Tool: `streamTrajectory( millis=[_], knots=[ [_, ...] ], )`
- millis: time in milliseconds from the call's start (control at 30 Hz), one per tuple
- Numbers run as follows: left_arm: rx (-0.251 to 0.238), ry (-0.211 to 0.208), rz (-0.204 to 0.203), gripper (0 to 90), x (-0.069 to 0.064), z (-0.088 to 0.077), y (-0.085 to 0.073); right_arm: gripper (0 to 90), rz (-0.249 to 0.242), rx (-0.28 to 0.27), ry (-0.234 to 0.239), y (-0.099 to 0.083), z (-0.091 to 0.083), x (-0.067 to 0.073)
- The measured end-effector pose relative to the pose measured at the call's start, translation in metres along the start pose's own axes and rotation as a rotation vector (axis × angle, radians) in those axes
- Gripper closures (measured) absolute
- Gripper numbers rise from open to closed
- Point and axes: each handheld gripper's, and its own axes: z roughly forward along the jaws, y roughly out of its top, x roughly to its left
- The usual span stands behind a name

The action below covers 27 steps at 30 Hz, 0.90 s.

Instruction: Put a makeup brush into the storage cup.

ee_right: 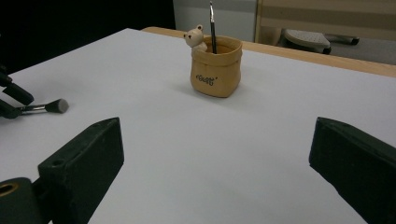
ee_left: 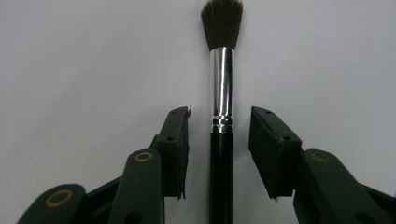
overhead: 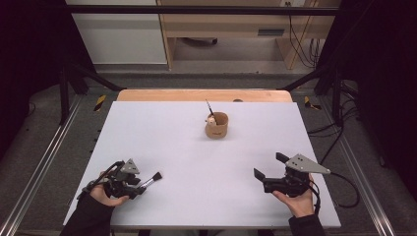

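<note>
Brush (ee_left: 221, 93) is the thing in hand: a makeup brush with a black handle, a bright metal ferrule and a dark tuft, lying flat on the white table (overhead: 206, 196) near its front left corner. It looks light and stiff along the handle, with soft bristles that would splay if squeezed; the polished ferrule is probably slippery, so the black handle just behind it seems the best place to grip. The left gripper (ee_left: 219, 140) straddles that spot, its jaws partly open with a gap on each side of the handle, pads not pressing. In the high view the brush's long axis runs diagonally, tuft pointing right and away from the person, toward the tan cup (overhead: 217, 126) at mid-table. The right gripper (ee_right: 215, 158) rests near the front right, jaws wide apart and empty.
</note>
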Motion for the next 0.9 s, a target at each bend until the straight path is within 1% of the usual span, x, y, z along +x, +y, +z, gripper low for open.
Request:
streamTrajectory(
  millis=[167,400,567,600,667,900],
  knots=[
    [0.021,0.0,0.0,62.9,-0.0004,0.0011,0.0003,3.8,-0.002,0.0,0.0,0.0001,0.0,0.0],
    [0.026,0.002,0.0,66.2,-0.0013,0.0015,0.0016,3.7,-0.005,0.007,0.002,-0.0002,0.0002,-0.0003],
    [0.04,0.001,0.0,71.8,-0.0033,0.0016,0.0033,3.6,-0.006,0.007,0.002,0.0001,0.0001,0.0],
    [0.052,0.001,0.002,72.7,-0.0041,0.0013,0.0042,3.6,-0.003,0.006,0.0,0.0002,0.0,0.0],
    [0.053,0.003,-0.006,74.1,-0.0054,0.002,0.0047,3.6,-0.004,0.008,0.0,0.0001,0.0001,0.0],
    [0.07,0.009,-0.007,77.1,-0.0075,0.0024,0.0066,3.5,-0.002,0.009,0.0,0.0,0.0007,0.0001]
  ],
)
